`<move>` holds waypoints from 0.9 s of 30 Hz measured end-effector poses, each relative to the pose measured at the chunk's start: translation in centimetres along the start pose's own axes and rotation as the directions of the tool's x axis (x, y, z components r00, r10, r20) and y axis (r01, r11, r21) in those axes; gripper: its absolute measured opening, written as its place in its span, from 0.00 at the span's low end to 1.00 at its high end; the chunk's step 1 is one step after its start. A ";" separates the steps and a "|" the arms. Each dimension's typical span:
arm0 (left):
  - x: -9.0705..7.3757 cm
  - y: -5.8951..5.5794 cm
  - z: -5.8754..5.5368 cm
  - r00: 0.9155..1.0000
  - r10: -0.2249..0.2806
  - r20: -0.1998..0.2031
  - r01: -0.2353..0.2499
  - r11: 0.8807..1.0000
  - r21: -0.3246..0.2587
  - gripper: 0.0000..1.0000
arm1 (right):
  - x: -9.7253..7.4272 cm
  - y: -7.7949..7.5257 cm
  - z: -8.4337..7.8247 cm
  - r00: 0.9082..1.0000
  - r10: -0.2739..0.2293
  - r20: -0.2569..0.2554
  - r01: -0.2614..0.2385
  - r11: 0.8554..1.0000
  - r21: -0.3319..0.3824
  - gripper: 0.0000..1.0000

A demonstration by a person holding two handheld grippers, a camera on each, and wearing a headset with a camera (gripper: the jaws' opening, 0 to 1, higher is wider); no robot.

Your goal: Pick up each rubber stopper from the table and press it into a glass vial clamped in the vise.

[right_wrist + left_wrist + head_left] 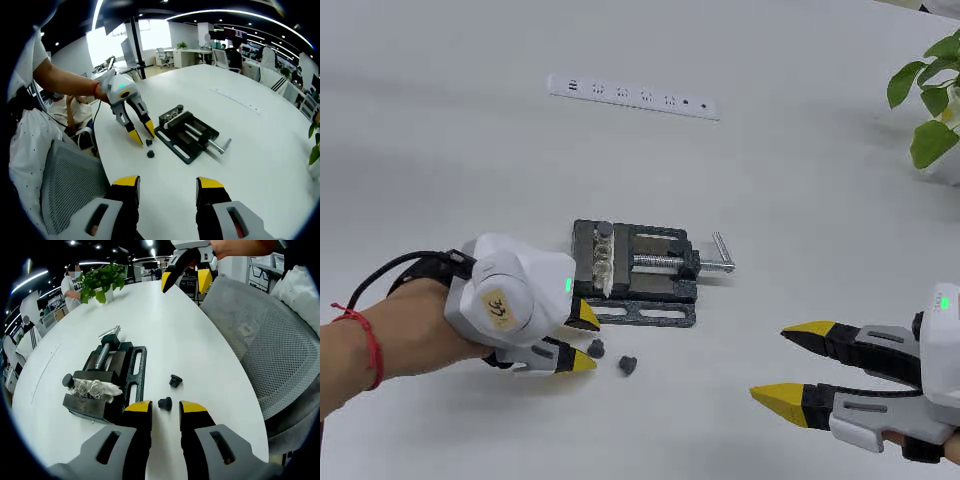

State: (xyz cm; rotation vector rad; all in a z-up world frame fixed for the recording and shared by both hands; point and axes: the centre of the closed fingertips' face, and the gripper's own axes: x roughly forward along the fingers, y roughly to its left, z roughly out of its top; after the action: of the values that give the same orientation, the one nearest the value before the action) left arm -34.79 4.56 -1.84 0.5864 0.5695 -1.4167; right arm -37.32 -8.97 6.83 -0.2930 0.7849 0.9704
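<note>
Left gripper view puts 1 rubber stopper [165,403] on the white table [210,360], just ahead of the gap between my left gripper [165,409] tips. The claw is parted narrowly, a little wider than the stopper, and I see table on both sides of it, so nothing is gripped. A 2nd loose stopper [175,380] lies just beyond it, apart from it.

In the head view, those 2 stoppers [596,348] [627,365] lie near the vise [640,272], in front of its base plate. The first one is just beside the yellow tips of the left gripper [586,342].

The vise holds a short row of glass vials [603,262] upright between its jaws. I cannot count them for sure. The vial at the far end of the row carries a dark seated stopper [605,230]. It shows as a black cap [68,380] at the left end of the row in the left gripper view. The vise screw and handle point away from the vials, toward my right.

My right gripper [770,363] hangs above the table, well apart from the vise. Its claw is spread wide and holds nothing. Right gripper view looks between its own tips [168,182] at the vise [187,132], the 2 stoppers [149,142] [150,154] and the left gripper [142,136].

Farther out lie a white power strip [632,97] and a leafy plant [930,90] at the table's edge.
</note>
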 end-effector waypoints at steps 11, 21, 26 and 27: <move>0.3 0.1 -0.5 1.000 -0.007 -0.013 0.006 1.000 -0.010 0.11 | 0.1 0.1 0.1 1.000 0.002 0.006 -0.002 1.000 0.004 0.41; 0.7 0.1 -0.6 1.000 -0.003 -0.011 0.003 1.000 -0.027 0.08 | 0.3 0.1 0.1 1.000 0.004 0.005 -0.004 1.000 0.009 0.40; 0.8 0.0 -0.7 1.000 0.002 -0.006 -0.002 0.999 -0.042 0.07 | 0.4 0.1 0.1 1.000 0.004 0.005 -0.004 1.000 0.009 0.40; 0.8 0.0 -0.7 1.000 0.005 -0.004 -0.005 0.999 -0.048 0.06 | 0.4 0.0 0.1 1.000 0.004 0.003 -0.004 1.000 0.009 0.40</move>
State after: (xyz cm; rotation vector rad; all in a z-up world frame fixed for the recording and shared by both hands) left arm -34.76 4.44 -2.85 0.5518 0.6032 -1.3933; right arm -37.17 -8.68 6.61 -0.2819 0.7872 0.9704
